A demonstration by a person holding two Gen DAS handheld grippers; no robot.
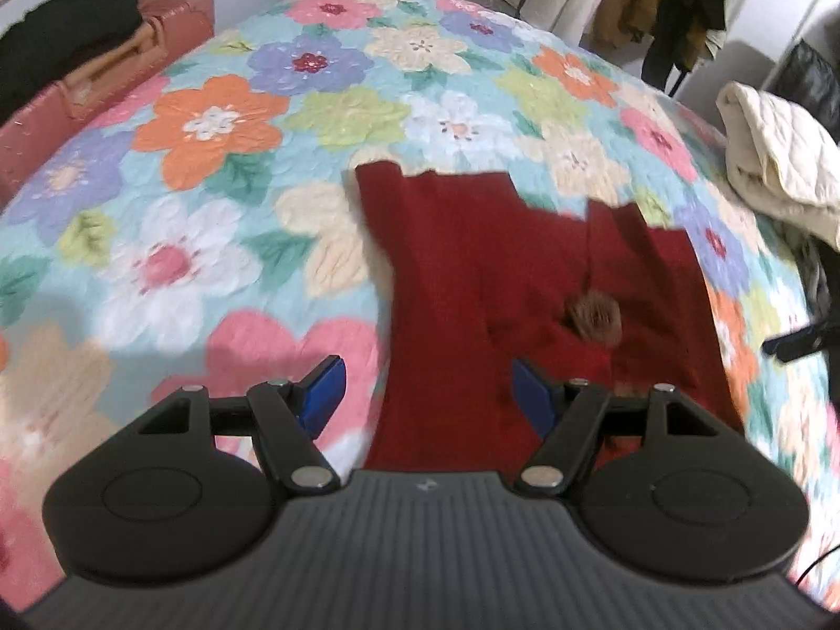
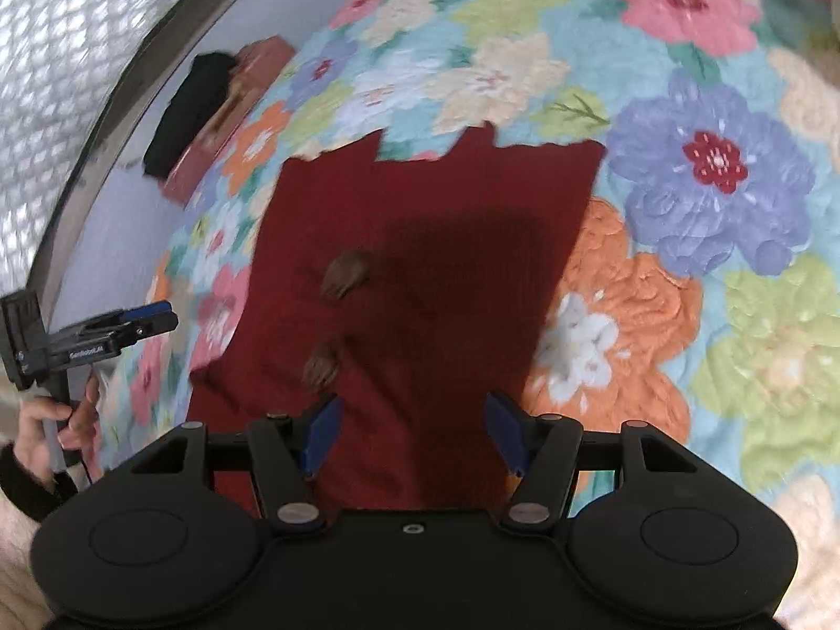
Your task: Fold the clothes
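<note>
garment flat on quilt, far edge jagged | left gripper apart | right gripper apart

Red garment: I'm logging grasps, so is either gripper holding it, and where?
Nothing is held: left gripper and right gripper are open above the red garment.

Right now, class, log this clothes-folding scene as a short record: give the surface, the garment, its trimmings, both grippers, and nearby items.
surface: floral quilt covering the bed
garment: red garment lying flat on the quilt, partly folded
trimmings: two brown pompoms on the red fabric
left gripper: jaws open, hovering over the garment's near edge
right gripper: jaws open, above the garment
nearby: cream quilted jacket at the bed's edge; black cloth on a pink case
</note>
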